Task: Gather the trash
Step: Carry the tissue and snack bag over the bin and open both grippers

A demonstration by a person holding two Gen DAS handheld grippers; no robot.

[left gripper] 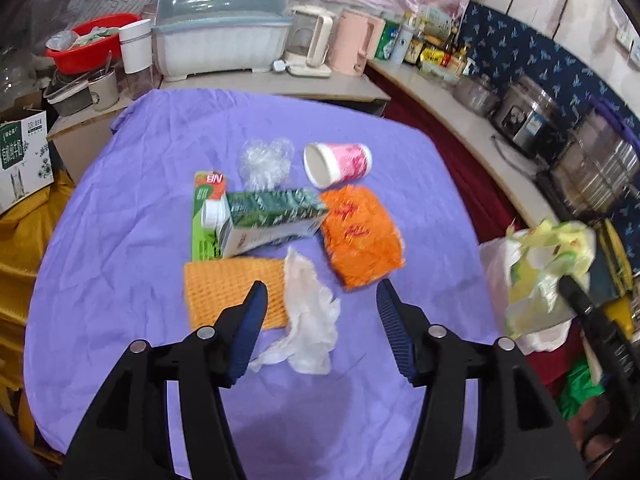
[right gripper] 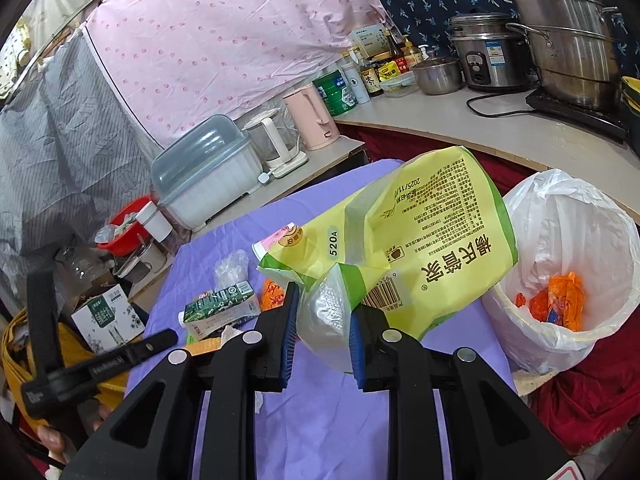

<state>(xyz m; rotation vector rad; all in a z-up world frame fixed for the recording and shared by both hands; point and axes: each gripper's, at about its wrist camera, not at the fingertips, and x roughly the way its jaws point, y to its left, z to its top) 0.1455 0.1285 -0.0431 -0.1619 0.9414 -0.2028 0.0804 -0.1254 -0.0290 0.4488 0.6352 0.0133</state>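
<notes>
Seven bits of trash lie close together on the purple-covered worktop [left gripper: 120,240]: one tipped-over paper cup [left gripper: 338,163], one wad of clear plastic [left gripper: 265,162], one green carton [left gripper: 272,216] lying across one flat green box [left gripper: 206,216], one orange wrapper [left gripper: 362,236], one orange mesh pad [left gripper: 232,288] and one crumpled white glove [left gripper: 310,320]. An eighth piece, a yellow-green bag [right gripper: 420,248], is off the worktop, clamped at its clear lower corner in the right tongs [right gripper: 322,334], which hold it up just beside the one white-lined bin [right gripper: 560,320]. Orange scraps [right gripper: 556,300] already sit inside that bin. The left tongs [left gripper: 322,320] hang low over the glove, spread wide apart with nothing between them, one tip above the mesh pad.
</notes>
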